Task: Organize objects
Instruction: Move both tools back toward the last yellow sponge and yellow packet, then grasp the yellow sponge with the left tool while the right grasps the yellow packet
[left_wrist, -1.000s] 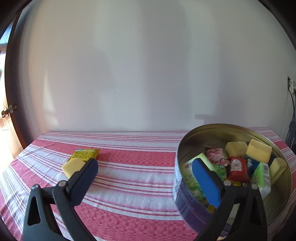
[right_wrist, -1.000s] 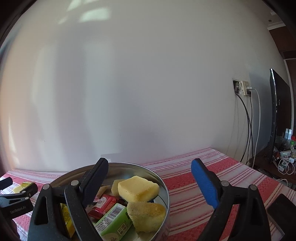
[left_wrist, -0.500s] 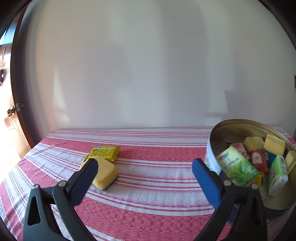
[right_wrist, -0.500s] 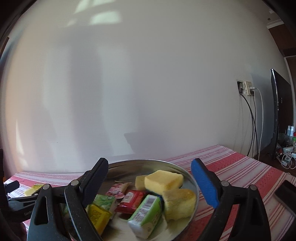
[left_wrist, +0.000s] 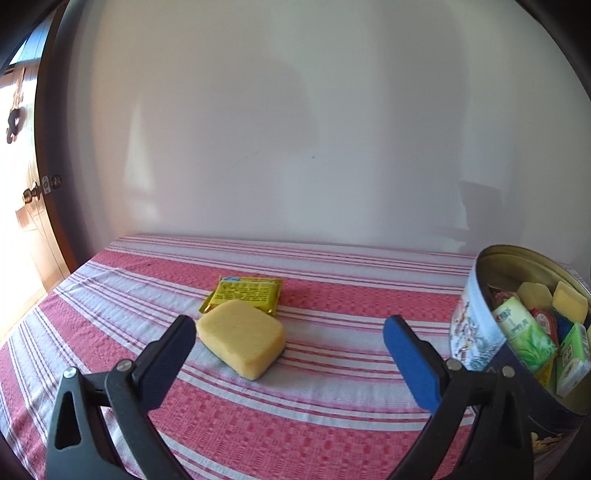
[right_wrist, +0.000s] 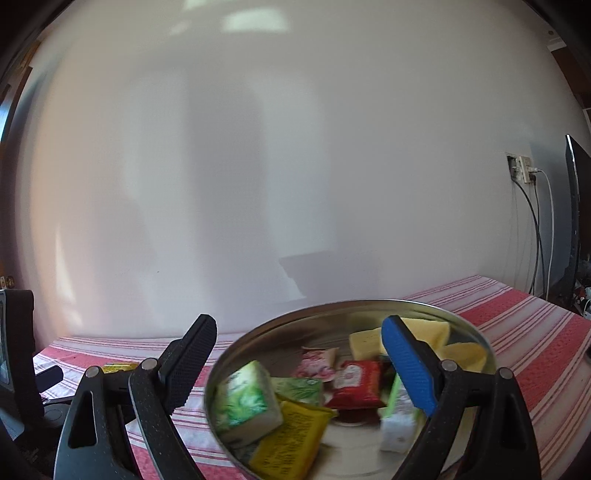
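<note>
Your left gripper (left_wrist: 288, 328): fingers spread wide, nothing between them, held above the desk (left_wrist: 332, 406) w/ its red-and-white striped cloth. Yellow sponge (left_wrist: 242, 338) lies flat on the cloth just beyond and inboard of the black finger pad; can't confirm contact. Yellow sachet (left_wrist: 245, 293) lies flat directly behind the sponge, partly under its far edge. Round metal tin (left_wrist: 469, 325) stands at the right edge of the left wrist view, well apart from sponge and sachet.

Your right gripper (right_wrist: 299, 349): fingers also spread wide, empty, poised over the tin (right_wrist: 236, 345); blue pad sits over its interior, black pad outside its left rim. Tin contents, blurred: green packet (right_wrist: 245, 400), yellow packet (right_wrist: 291, 439), red packet (right_wrist: 356, 380), pink packet (right_wrist: 317, 363), yellow sponge pieces (right_wrist: 458, 354) at the far right side. Wall socket (right_wrist: 522, 173) w/ cables on the right wall.
</note>
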